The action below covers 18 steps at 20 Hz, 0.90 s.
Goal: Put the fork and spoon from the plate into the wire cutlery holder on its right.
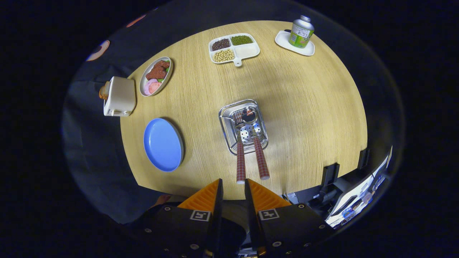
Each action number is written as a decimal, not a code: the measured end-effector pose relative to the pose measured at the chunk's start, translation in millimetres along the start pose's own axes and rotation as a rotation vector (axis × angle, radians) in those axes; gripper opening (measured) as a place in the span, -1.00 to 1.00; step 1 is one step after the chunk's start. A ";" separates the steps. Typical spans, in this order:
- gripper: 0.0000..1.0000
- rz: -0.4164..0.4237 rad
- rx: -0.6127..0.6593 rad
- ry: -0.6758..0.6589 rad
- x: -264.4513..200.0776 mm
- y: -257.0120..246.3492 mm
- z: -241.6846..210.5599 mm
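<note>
While the gripper [233, 186] hovers with its fingers narrowly parted and holding nothing, the fork [240, 154] and spoon [256, 143] stand in the wire cutlery holder [226, 134]. Left of it lies the blue plate [163, 144].

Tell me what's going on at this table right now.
A person's handheld gripper hangs above the round wooden table, fingers slightly apart and holding nothing. Just ahead of them, the fork and spoon already stand in the wire cutlery holder, checked handles sticking out. The blue plate to its left is bare.
</note>
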<state>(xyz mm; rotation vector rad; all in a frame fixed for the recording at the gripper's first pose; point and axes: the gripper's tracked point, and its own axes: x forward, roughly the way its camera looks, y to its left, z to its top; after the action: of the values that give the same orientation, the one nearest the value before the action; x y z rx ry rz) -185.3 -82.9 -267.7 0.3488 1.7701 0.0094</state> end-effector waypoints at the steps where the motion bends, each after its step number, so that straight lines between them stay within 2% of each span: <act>1: -0.28 0.014 0.014 -0.020 -5.5 1.7 -0.5; 6: -0.10 0.041 -0.072 -0.203 -42.3 15.0 18.0; 11: 0.47 0.031 -0.208 -0.481 -84.2 41.7 52.8; 15: 0.68 0.061 -0.259 -0.707 -117.8 64.2 84.1; 18: 0.81 0.034 -0.277 -0.876 -143.5 69.6 106.0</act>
<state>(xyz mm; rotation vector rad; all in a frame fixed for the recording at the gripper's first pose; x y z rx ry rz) -41.5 -70.0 -141.9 0.1397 0.8784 0.1092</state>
